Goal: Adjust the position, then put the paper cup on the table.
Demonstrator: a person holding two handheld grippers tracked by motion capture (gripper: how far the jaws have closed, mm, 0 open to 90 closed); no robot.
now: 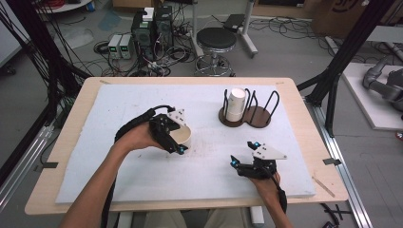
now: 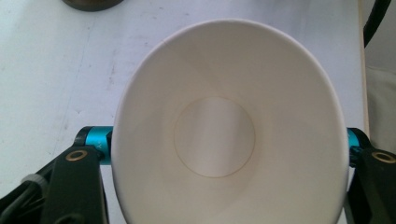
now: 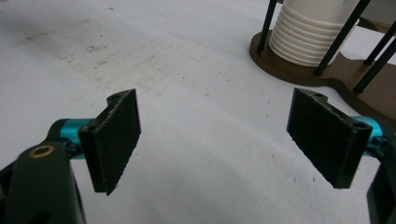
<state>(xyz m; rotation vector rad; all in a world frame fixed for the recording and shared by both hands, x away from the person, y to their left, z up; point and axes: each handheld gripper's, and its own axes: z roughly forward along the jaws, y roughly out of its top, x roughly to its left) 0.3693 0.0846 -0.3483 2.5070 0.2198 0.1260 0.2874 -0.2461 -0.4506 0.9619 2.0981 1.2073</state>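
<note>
The left gripper [image 1: 177, 137] is held above the white mat [image 1: 119, 109], left of centre, with its jaws clamped on a single paper cup [image 1: 183, 135]. In the left gripper view the cup [image 2: 229, 135] is seen mouth-on — the rim is squeezed to an oval between the two jaws, the inside is empty, and the round base shows at the bottom. The mat [image 2: 56, 70] lies behind it. Further right and towards the far edge, a dark wooden rack [image 1: 259, 116] with black wire uprights stands on the mat; its left bay carries a stack of nested cups [image 1: 235, 104], well apart from the held cup. In the right gripper view the stack [image 3: 308, 32] and the rack [image 3: 336, 70] appear at upper right. The right gripper [image 1: 244, 153] sits near the front edge of the mat, right of centre — its jaws stand wide apart with nothing between the pads [image 3: 116, 137].
</note>
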